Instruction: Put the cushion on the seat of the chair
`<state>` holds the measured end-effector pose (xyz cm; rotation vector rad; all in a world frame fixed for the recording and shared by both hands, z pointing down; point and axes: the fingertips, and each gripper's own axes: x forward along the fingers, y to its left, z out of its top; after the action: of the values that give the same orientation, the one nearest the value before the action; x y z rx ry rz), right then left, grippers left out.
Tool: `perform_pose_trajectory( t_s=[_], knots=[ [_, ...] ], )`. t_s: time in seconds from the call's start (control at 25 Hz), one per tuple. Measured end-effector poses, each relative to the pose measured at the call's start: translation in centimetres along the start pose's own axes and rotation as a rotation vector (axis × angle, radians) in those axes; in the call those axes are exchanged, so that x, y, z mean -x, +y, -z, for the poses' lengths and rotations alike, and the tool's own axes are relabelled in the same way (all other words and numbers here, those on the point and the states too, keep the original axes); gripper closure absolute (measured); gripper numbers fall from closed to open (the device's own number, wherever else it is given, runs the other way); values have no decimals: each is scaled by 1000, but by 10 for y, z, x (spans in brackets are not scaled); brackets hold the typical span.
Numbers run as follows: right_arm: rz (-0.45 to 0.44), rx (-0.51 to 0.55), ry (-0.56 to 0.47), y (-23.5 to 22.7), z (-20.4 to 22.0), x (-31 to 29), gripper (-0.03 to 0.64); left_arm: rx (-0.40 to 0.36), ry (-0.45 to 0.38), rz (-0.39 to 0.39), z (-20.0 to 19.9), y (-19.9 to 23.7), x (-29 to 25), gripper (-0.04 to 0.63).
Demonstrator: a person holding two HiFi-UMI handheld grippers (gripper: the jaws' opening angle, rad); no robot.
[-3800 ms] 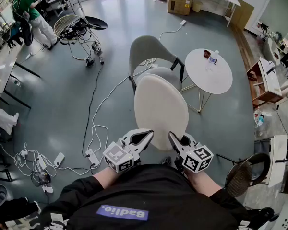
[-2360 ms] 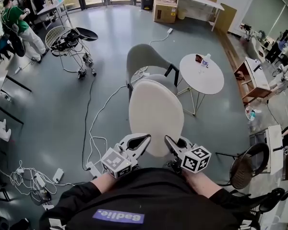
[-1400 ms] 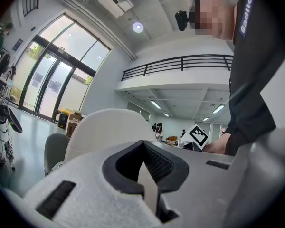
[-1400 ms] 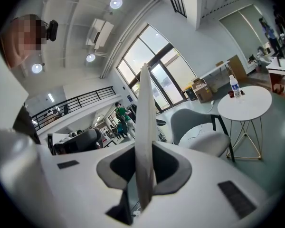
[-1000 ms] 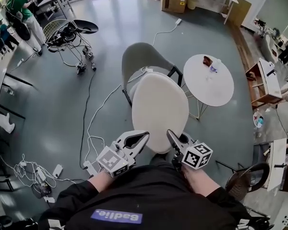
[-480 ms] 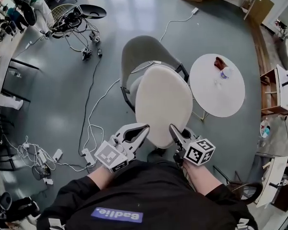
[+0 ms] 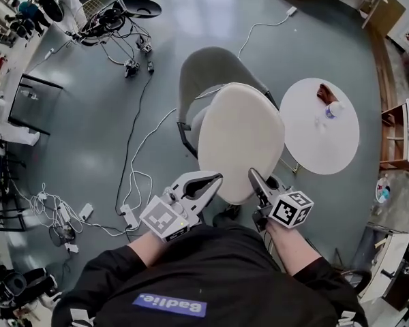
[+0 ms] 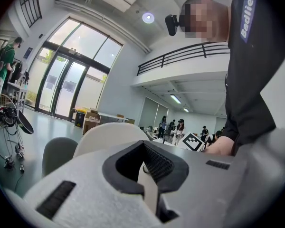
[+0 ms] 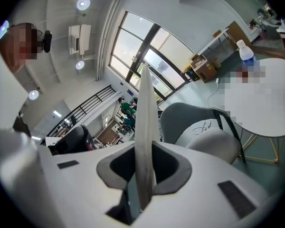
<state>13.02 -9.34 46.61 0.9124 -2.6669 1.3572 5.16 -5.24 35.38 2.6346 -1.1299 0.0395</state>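
A white oval cushion (image 7: 240, 142) is held in the air above the grey chair (image 7: 208, 70). It covers most of the seat from the head view, and its far end reaches toward the backrest. It is not yet resting on the seat.

The cushion is gripped only along the edge farthest from the backrest. The left gripper (image 7: 215, 180) is closed on that edge: in the left gripper view a thin strip of cushion (image 8: 147, 186) is pinched between the pads. The right gripper (image 7: 253, 178) is closed the same way, with the cushion's edge (image 9: 145, 141) standing upright between its jaws. Neither gripper holds anything else.

Several things could go wrong, judging from this.
- Both grips sit at one end, so the free end may sag or swing, and the thin edge may slip from the pads.
- If the cushion is lowered too far forward, its far end may strike the backrest and ride up it, leaving the cushion tilted.
- If it drifts sideways, it may catch on the chair's dark arm frame (image 9: 228, 127) and rest half off the seat (image 9: 213, 144).
- Uneven release of the two grippers may twist it.

A round white table (image 7: 307, 142) with a bottle (image 7: 334, 109) stands just beside the chair. White cables (image 7: 133, 182) lie on the floor on the chair's other side, where feet may be snagged.
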Motion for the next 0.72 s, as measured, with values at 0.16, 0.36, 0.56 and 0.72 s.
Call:
perform_pose_trajectory(
  t_s=[0.16,0.36,0.56,0.72],
  knots=[
    [26,-45,-16,-11,3,-19,543,21,3,26,-2,14,-3,594],
    [67,-105,-58,-28,5,-47,543,19,25,71,2,41,-9,594],
    [105,-167,-98,-50,7,-77,543,34,16,92,2,76,-15,594],
    [147,-217,-137,-70,10,-100,543,37,23,109,9,98,-14,594]
  ],
)
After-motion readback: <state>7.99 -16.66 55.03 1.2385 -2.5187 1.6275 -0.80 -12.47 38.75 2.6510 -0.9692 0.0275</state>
